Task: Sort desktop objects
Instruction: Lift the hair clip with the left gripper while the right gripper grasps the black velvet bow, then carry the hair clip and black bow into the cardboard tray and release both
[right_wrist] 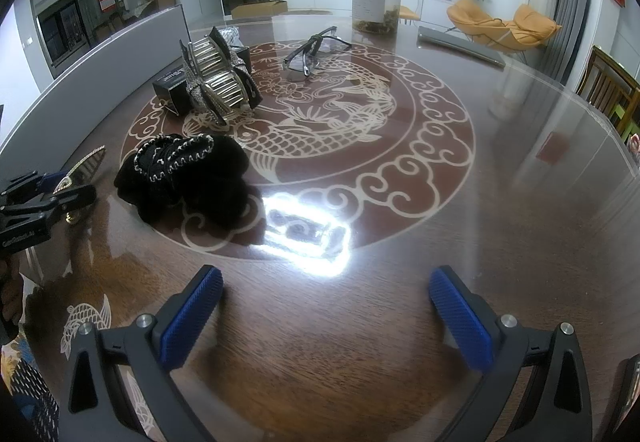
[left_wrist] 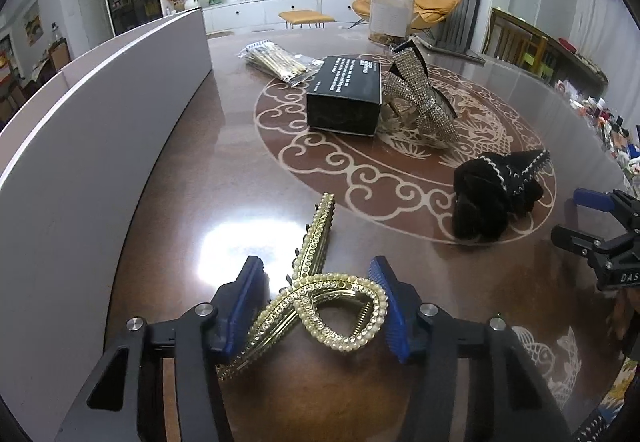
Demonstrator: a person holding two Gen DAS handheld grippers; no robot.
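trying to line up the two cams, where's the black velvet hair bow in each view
Left wrist view: black velvet hair bow lies right of centre, on the table's pale ring.
Right wrist view: the bow lies left of centre, on that ring.
Shared landmark: the rhinestone hair clip behind it.

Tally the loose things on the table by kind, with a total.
Hair clips: 2, gold pearl-studded claw clip, silver rhinestone bow clip
Black fabric scrunchie: 1
Black cardboard box: 1
Clear packet of gold sticks: 1
Dark-framed glasses: 1
Clear plastic jar: 1
Total: 7
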